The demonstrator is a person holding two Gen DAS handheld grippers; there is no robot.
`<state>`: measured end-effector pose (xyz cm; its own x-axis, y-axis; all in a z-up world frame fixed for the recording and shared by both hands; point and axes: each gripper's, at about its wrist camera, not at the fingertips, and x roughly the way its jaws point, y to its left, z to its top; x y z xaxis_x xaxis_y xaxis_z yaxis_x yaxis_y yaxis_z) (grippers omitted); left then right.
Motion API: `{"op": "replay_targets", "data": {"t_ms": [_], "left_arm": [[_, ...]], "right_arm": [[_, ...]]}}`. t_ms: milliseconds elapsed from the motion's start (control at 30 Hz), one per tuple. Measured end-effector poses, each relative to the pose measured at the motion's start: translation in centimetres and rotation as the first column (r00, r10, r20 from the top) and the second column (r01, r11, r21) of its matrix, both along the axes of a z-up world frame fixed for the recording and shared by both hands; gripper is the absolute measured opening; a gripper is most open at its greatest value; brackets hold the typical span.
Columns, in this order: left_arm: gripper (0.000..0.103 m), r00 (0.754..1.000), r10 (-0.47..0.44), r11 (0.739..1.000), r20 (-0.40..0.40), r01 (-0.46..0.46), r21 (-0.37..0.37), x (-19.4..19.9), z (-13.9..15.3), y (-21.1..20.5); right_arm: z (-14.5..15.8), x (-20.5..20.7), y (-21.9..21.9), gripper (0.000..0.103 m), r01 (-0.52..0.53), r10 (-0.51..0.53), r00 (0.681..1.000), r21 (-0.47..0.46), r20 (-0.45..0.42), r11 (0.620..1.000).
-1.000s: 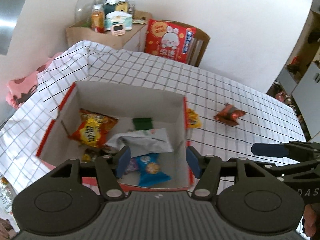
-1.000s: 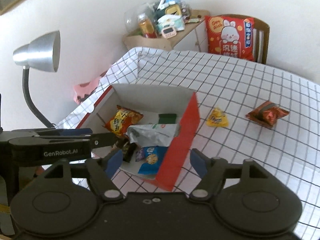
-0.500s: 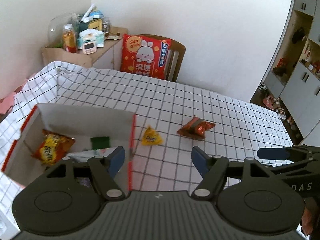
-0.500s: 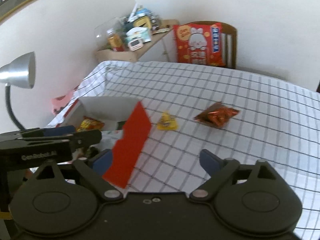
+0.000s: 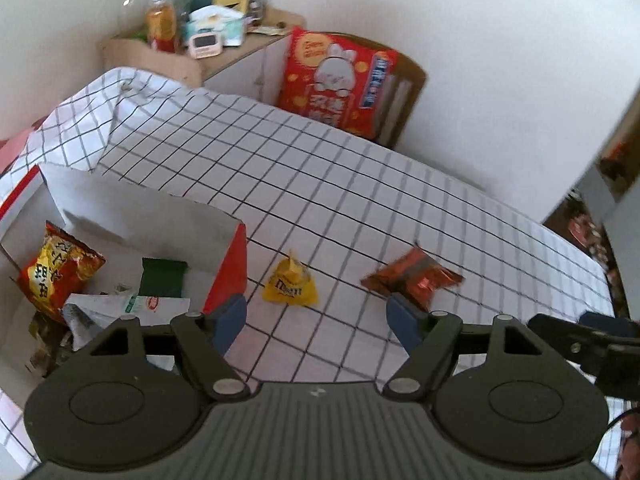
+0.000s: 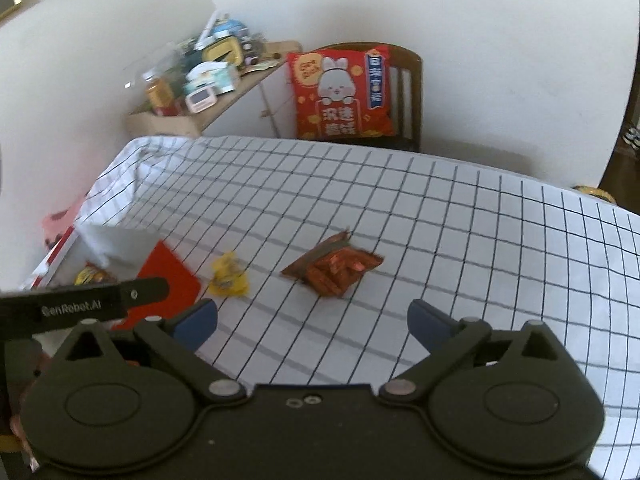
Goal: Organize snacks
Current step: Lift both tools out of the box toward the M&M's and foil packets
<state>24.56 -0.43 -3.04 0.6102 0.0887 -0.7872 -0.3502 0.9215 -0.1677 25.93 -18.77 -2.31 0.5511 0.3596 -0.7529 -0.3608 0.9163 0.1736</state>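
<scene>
A red-and-white cardboard box (image 5: pixel 224 268) sits at the table's left and holds several snack packs, among them an orange-red chip bag (image 5: pixel 56 268) and a dark green packet (image 5: pixel 162 276). A yellow M&M's pouch (image 5: pixel 290 286) lies on the checked cloth just right of the box; it also shows in the right wrist view (image 6: pixel 229 280). A red-brown snack pack (image 5: pixel 414 280) lies further right, also visible in the right wrist view (image 6: pixel 334 270). My left gripper (image 5: pixel 316 322) is open and empty above the yellow pouch. My right gripper (image 6: pixel 312 320) is open and empty, short of the red-brown pack.
A wooden chair with a big red rabbit snack bag (image 6: pixel 342 94) stands behind the table. A cluttered side cabinet (image 5: pixel 192 40) is at the back left. The checked tablecloth (image 6: pixel 460 220) stretches to the right.
Both grippers have swung right, away from the box, toward the two loose snacks on the cloth. Both stay open and empty.
</scene>
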Motion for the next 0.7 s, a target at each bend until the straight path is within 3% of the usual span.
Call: {"op": "replay_targets", "data": {"t_ms": [200,500,700], "left_arm": [[0.077,0.998,0.057,0.998,-0.037,-0.056,0.028,3.1,-1.9,-0.1],[0.077,0.979,0.134,0.990,-0.154,-0.140,-0.030,7.2,-5.3,2.1],[0.077,0.982,0.101,0.994,-0.160,-0.094,0.049,9.4,-6.2,0.9]], "right_arm": [[-2.2,3.9,0.3,0.102,0.046,-0.045,0.998,0.005,-0.052,0.999],[-5.7,9.1,1.9,0.102,0.127,-0.119,0.981,0.040,-0.153,0.991],[-8.3,11.7,2.5,0.102,0.183,-0.173,0.962,0.029,-0.212,0.983]]}}
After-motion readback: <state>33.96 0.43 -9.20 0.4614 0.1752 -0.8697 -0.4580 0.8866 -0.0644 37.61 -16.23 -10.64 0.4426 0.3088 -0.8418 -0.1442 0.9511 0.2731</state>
